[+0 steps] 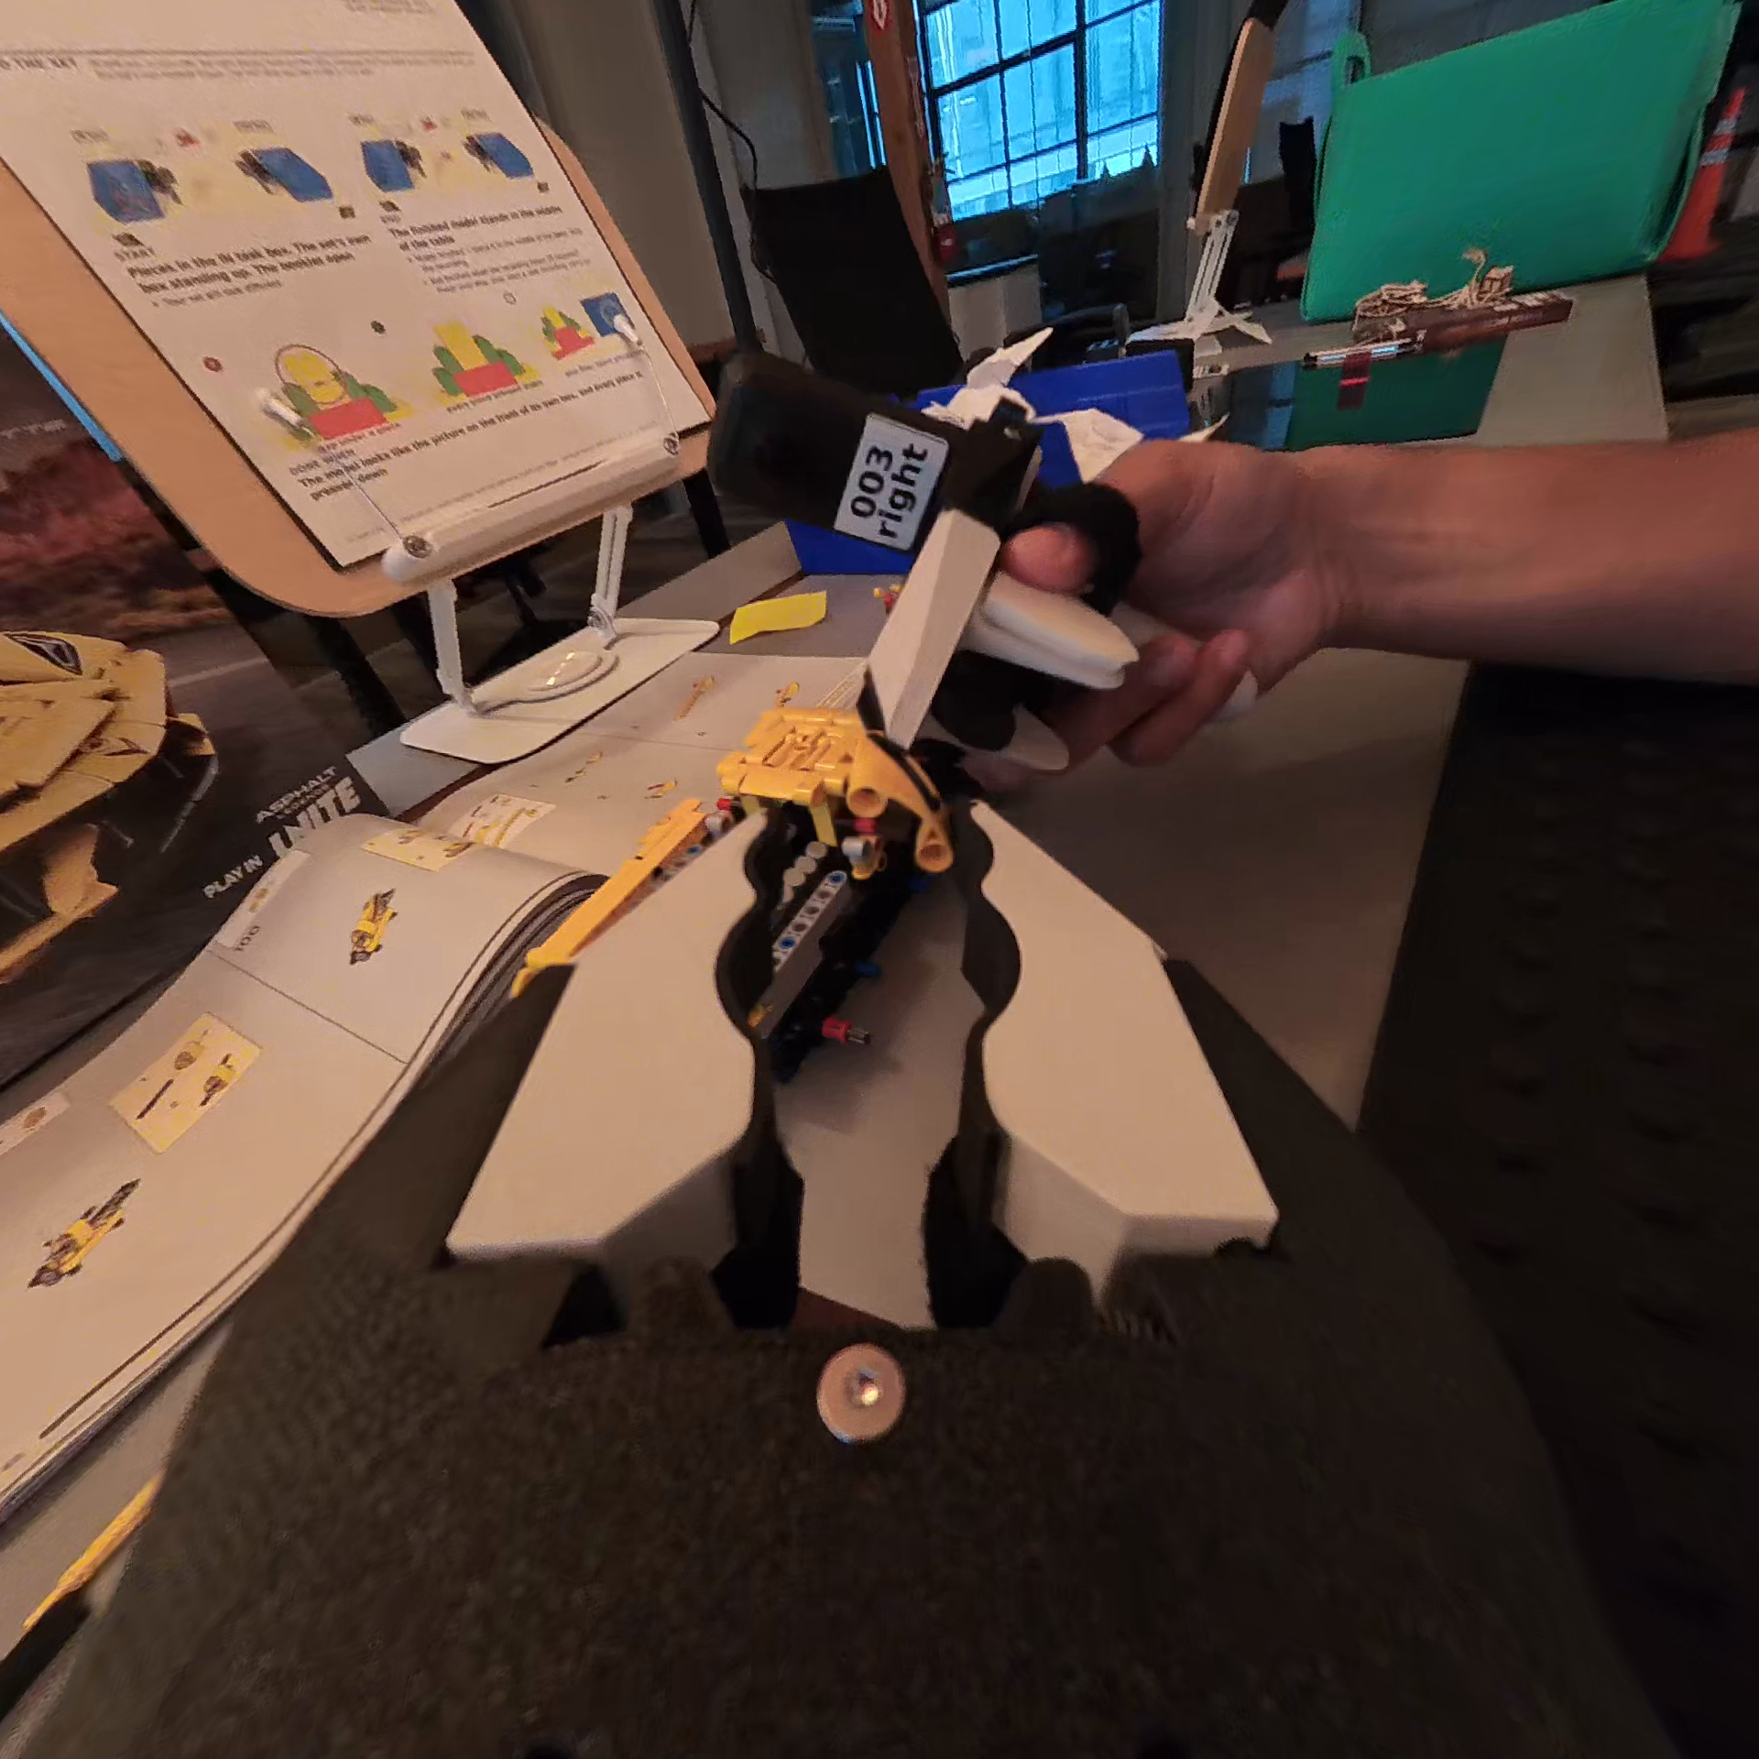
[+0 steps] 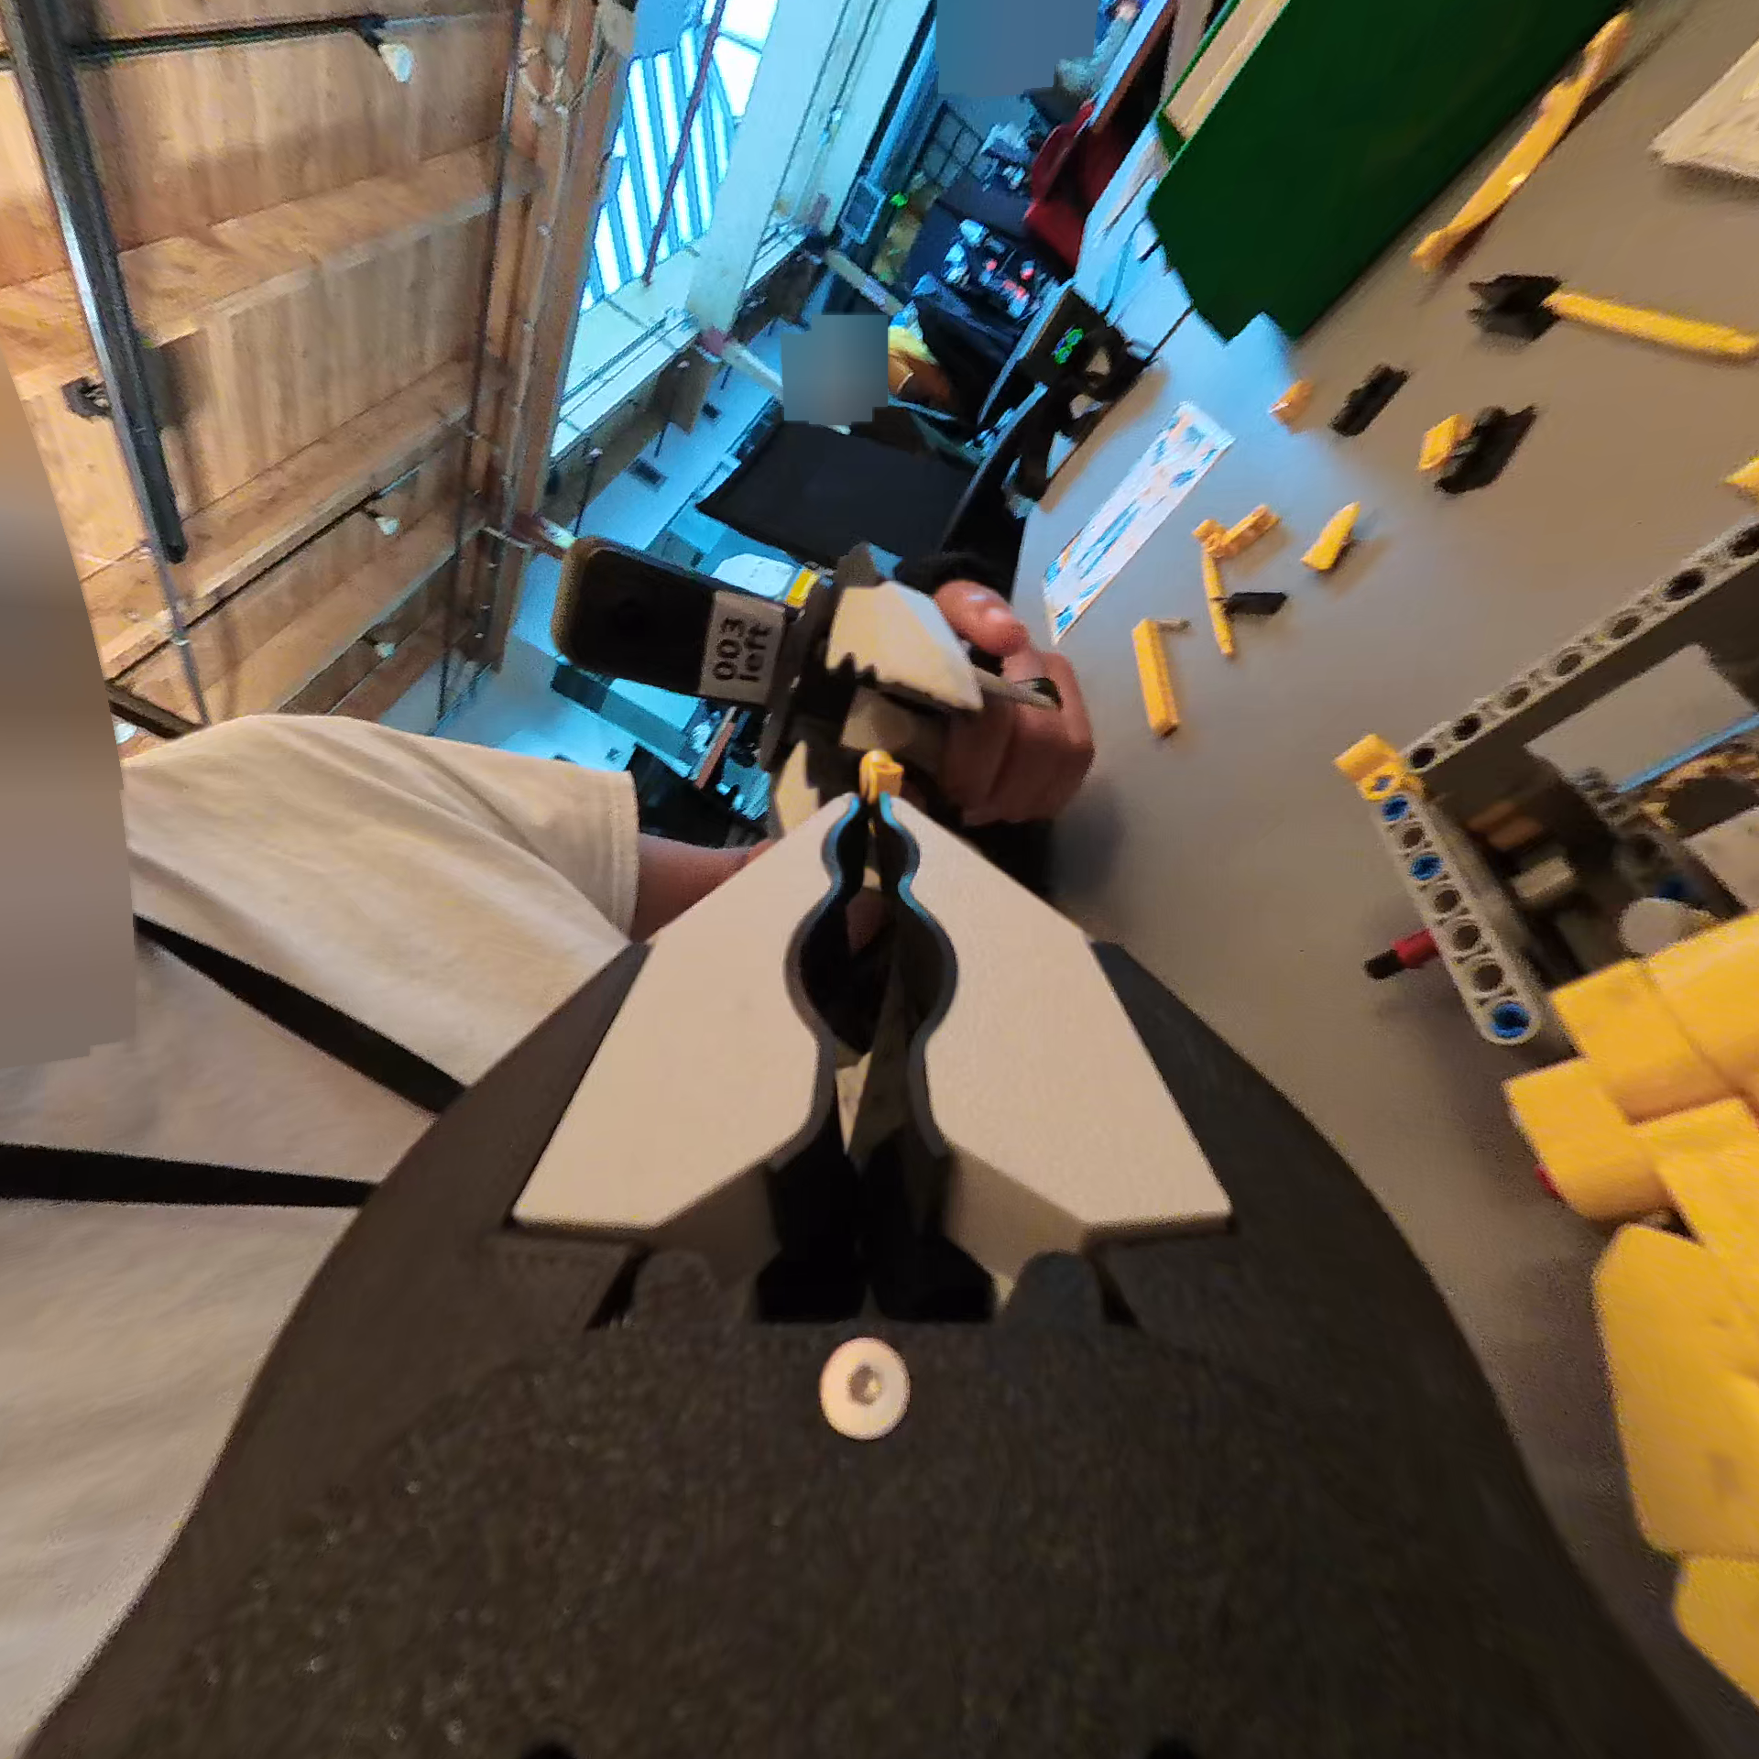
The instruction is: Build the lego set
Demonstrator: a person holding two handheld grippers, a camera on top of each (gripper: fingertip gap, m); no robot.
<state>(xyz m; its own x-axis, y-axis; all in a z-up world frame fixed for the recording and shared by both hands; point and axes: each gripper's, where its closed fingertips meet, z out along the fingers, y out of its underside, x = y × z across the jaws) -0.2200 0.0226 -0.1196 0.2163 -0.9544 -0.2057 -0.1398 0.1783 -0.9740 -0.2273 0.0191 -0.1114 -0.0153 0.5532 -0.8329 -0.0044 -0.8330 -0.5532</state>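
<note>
Gripping a small yellow piece (image 2: 878, 773) — right gripper (image 2: 871, 809), jaws closed on it.

My left wrist camera looks down along its fingers, close over the lego model (image 1: 838, 857) on the table (image 1: 1237, 904), while my right wrist camera, rolled sideways, faces the left gripper (image 2: 838, 752); both share the tabletop.

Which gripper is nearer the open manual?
Left. The left gripper hangs just beside the manual, around the model; the right gripper is beyond the model.
</note>
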